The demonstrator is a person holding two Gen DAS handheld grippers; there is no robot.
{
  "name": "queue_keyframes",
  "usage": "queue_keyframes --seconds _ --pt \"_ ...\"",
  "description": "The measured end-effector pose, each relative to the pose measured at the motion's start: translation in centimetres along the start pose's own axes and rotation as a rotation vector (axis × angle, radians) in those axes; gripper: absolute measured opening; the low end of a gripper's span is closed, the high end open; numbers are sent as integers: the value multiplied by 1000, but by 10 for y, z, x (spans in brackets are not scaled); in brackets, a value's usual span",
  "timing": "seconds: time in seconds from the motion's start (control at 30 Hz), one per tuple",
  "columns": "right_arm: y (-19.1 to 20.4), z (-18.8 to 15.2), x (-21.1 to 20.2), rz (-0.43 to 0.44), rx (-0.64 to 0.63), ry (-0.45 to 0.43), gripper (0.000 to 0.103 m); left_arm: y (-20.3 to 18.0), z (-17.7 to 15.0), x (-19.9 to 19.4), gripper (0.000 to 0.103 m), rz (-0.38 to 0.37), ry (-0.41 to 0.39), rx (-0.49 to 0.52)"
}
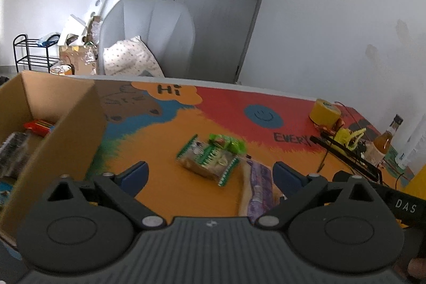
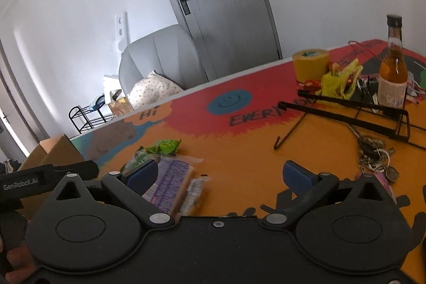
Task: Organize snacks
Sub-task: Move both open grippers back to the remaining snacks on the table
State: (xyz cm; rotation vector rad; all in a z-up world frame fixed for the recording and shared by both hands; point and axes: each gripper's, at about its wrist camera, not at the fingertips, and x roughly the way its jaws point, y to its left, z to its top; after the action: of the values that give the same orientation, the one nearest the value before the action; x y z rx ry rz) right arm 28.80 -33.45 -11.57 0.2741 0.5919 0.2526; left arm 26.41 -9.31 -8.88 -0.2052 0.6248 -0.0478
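Observation:
A green-and-white snack pack (image 1: pixel 210 160) lies on the colourful table, with a small bright green packet (image 1: pixel 226 143) against its far side and a purple-labelled snack pack (image 1: pixel 257 188) to its right. My left gripper (image 1: pixel 210 175) is open and empty, hovering just short of them. A cardboard box (image 1: pixel 66 129) at the left holds several snacks, one of them red (image 1: pixel 38 126). In the right wrist view my right gripper (image 2: pixel 222 176) is open and empty; the purple pack (image 2: pixel 170 184) lies beside its left finger, the green packet (image 2: pixel 165 146) beyond, the box (image 2: pixel 53 152) at far left.
A yellow tape roll (image 2: pixel 310 64), a yellow bag (image 2: pixel 340 83), a glass bottle of amber liquid (image 2: pixel 394 71), a black wire rack (image 2: pixel 354 111) and a bunch of keys (image 2: pixel 374 156) crowd the table's right side. A grey armchair (image 1: pixel 149 36) stands behind the table.

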Motion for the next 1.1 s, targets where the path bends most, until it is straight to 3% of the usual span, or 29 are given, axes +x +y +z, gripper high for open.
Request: queue_keyframes --seconds 0.2,0.37,0.57,0.7,0.8,0.83,0.87,0.9,1.1 --pt "-9 -5 9 2 22 25 102 -13 -7 17 92 -9 26 22" --pt "-18 -10 19 21 82 58 102 -20 -12 35 76 -28 76 28" --pt "-18 -12 29 16 68 90 97 -28 -22 59 60 -62 145 31" --pt "-15 -11 35 7 47 100 96 -30 -28 75 59 -87 191 28" --pt "-14 -11 40 10 49 109 92 -34 -32 77 57 -88 176 54" --pt "-13 -10 42 14 49 116 91 -34 -33 77 51 -90 172 55" --pt "-11 -10 44 16 43 119 89 -32 -32 77 35 -111 175 47" --pt "-10 -10 45 21 37 122 86 -30 -31 77 32 -146 187 28" --pt "1 -12 53 45 18 143 83 -22 -27 73 28 -130 193 12"
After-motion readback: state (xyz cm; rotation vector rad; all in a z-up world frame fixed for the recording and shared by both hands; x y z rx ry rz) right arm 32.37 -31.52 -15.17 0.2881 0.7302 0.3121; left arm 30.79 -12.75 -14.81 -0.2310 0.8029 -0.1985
